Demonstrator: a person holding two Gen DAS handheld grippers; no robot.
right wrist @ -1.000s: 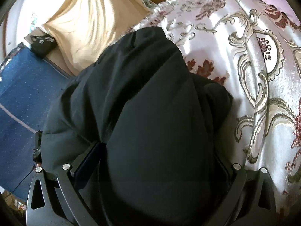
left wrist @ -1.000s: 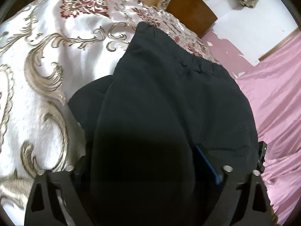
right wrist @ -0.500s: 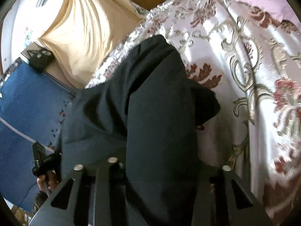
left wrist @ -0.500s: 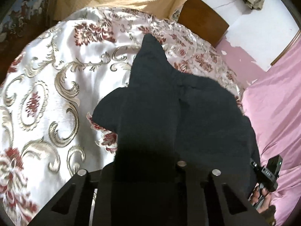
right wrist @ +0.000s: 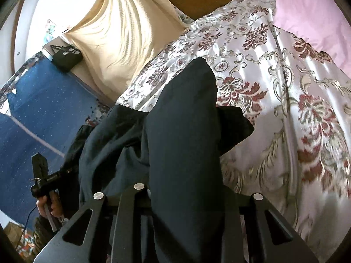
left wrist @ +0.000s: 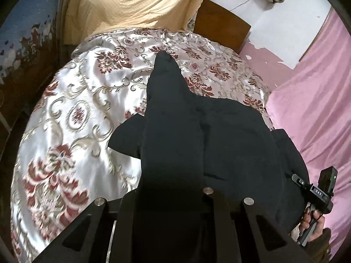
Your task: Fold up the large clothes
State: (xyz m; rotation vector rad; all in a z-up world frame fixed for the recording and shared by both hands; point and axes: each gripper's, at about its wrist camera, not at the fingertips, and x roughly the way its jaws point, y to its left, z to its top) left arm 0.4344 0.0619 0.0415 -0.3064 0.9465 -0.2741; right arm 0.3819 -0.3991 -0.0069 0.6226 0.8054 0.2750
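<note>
A large black garment (left wrist: 175,135) hangs between my two grippers above a bed with a white floral satin cover (left wrist: 72,114). My left gripper (left wrist: 171,199) is shut on one edge of the black garment; the cloth drapes over its fingers and hides the tips. My right gripper (right wrist: 184,195) is shut on the other edge of the black garment (right wrist: 182,131), its tips hidden too. The far end of the garment rests on the cover. The right gripper's handle and hand show at the lower right of the left view (left wrist: 318,195); the left one shows in the right view (right wrist: 43,179).
A cream curtain (left wrist: 136,2) hangs behind the bed, with a brown headboard (left wrist: 221,30) beside it. A pink sheet (left wrist: 318,109) lies to the right. Blue carpet (right wrist: 33,118) covers the floor, and a black bag (right wrist: 65,59) sits near the curtain.
Both grippers closed on the garment and lifted it up and back from the bed. The cloth now hangs stretched, and more of the floral cover shows.
</note>
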